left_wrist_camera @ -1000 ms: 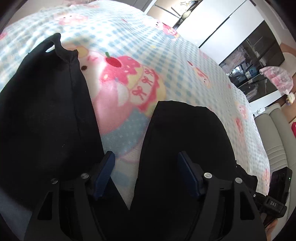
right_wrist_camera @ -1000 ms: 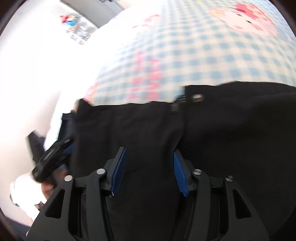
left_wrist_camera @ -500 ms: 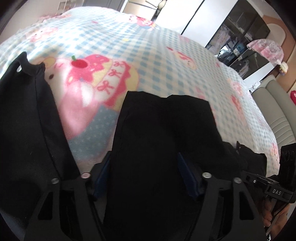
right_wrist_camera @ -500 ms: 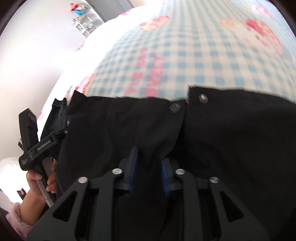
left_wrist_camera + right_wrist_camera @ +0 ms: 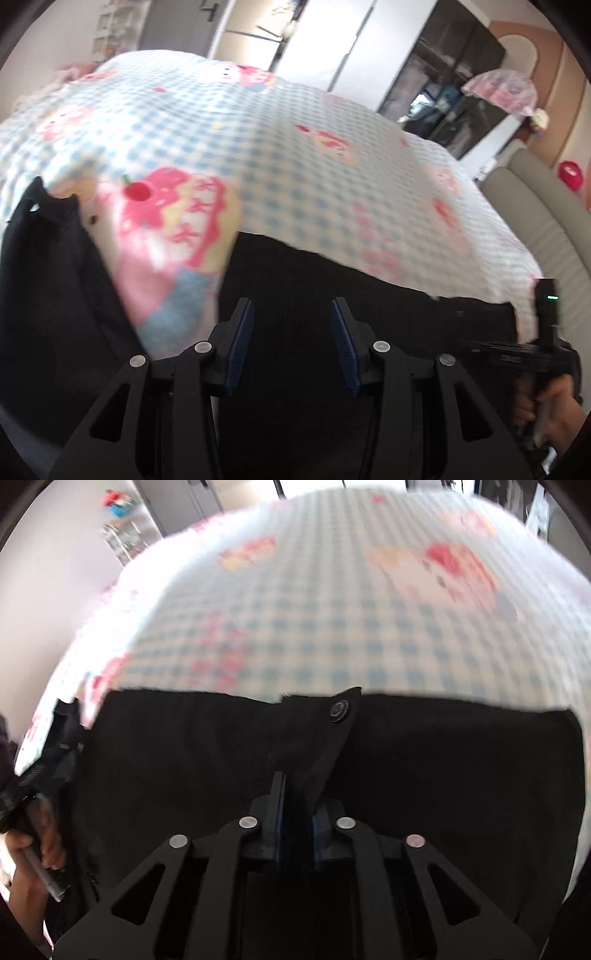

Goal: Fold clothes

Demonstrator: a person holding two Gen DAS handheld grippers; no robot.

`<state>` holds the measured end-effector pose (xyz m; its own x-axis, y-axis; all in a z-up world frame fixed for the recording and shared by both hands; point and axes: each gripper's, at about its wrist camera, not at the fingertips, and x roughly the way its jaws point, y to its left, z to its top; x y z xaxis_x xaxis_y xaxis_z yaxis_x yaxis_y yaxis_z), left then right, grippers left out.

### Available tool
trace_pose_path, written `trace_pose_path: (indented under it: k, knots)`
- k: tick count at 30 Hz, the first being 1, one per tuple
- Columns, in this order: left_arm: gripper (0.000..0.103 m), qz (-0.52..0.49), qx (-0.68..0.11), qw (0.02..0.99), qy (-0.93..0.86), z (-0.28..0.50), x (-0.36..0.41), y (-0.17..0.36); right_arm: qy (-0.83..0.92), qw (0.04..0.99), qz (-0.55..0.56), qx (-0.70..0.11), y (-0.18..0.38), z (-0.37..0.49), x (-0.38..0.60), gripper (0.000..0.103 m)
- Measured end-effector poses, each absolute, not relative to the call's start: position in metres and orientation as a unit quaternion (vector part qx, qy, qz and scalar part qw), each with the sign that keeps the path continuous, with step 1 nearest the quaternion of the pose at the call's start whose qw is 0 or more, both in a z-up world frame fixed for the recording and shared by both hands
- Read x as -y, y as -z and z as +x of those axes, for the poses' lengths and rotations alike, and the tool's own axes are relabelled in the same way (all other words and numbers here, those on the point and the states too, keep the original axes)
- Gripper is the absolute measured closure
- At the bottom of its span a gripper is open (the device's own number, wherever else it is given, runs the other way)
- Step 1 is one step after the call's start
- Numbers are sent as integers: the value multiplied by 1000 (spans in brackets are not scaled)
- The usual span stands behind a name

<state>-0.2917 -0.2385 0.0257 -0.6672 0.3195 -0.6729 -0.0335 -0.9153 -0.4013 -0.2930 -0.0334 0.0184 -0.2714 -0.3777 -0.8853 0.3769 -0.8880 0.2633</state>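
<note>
Trousers (image 5: pixel 443 768) lie black on the checked bed (image 5: pixel 332 609), waistband away from us. Our right gripper (image 5: pixel 295 834) has its jaws pinched on fabric below the button (image 5: pixel 339 710), likely for lifting a fold; our left gripper (image 5: pixel 291 347) holds its jaws wide over the cloth.

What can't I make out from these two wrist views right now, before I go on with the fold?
- Left wrist view: whether the left gripper touches the black garment; its open fingers hide the cloth below.
- Right wrist view: how much fabric the right gripper pinches; the fingers cover it.
- Both views: the garment's near end, cut off by the bottom edge.
- Both views: the bedspread print, motion-blurred.
</note>
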Motion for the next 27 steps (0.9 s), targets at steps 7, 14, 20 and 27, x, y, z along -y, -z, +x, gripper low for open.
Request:
trace_pose_path:
  k: [7,14,20,27]
  knots:
    - [50,-482,-39,240,-842,-205,111,-62,789,293,540,1,-98,-219,-19,65]
    - [42,-496,-123,224,-830,-93,15,-69,791,313,525,-12,-145,-86,-86,66]
    - [41,-481,-81,209,-848,1,-8,-84,783,289,550,-34,-118,49,-139,48]
    - [58,-518,-8,172,-838,57,-7,-45,766,297,569,27,-71,128,-166,31]
